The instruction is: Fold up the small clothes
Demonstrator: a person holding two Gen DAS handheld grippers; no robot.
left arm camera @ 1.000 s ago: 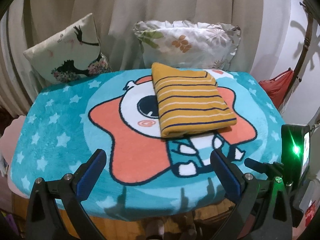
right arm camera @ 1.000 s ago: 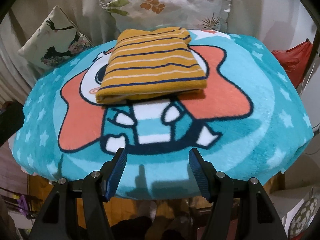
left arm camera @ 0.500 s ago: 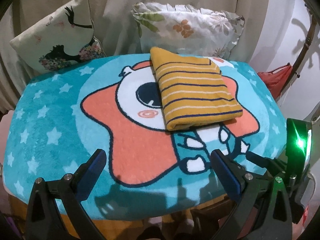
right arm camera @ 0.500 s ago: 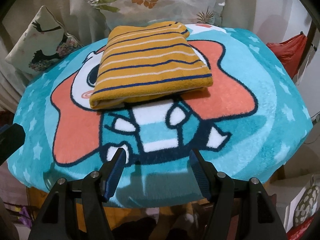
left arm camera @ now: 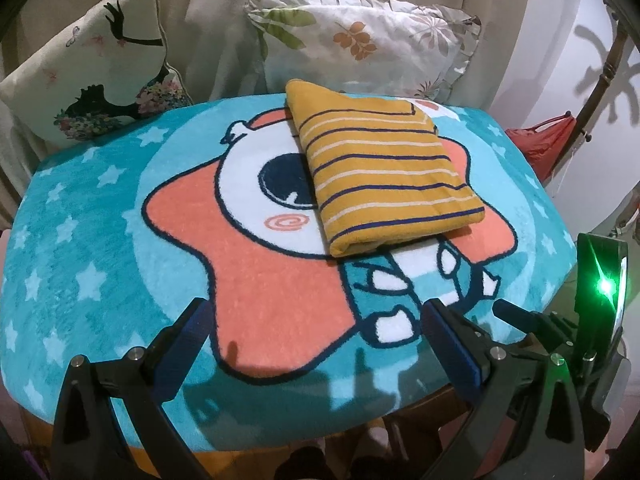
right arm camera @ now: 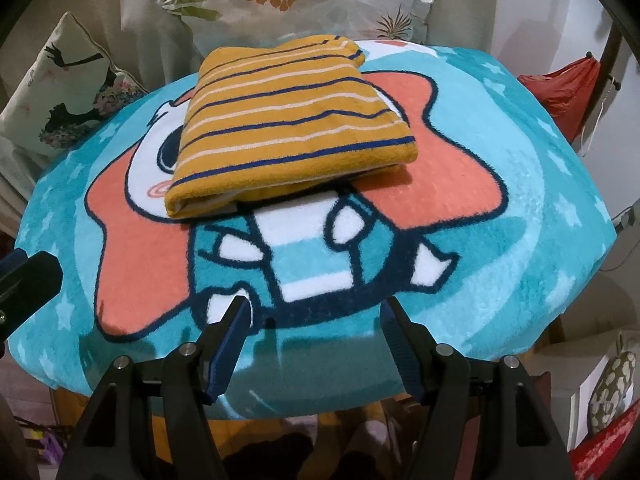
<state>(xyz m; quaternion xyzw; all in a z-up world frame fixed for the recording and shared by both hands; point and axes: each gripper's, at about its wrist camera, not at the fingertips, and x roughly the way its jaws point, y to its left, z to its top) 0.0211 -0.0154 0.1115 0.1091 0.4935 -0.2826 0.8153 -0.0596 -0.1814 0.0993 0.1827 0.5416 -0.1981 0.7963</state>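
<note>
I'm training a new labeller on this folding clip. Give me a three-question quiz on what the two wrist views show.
1. True or false: the striped garment lies folded on the blue blanket.
2. Which tongs hold cloth? A) left tongs B) right tongs C) neither
3. Fill in: behind the blanket lean two ____.

Key: 1 true. 2 C, both stand open over the blanket's near edge with nothing between them. 3 cushions: the floral cushion and the silhouette cushion.

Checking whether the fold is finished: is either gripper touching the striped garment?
Apart. In each wrist view, bare blanket lies between the open fingers and the folded garment: left gripper, right gripper.
</note>
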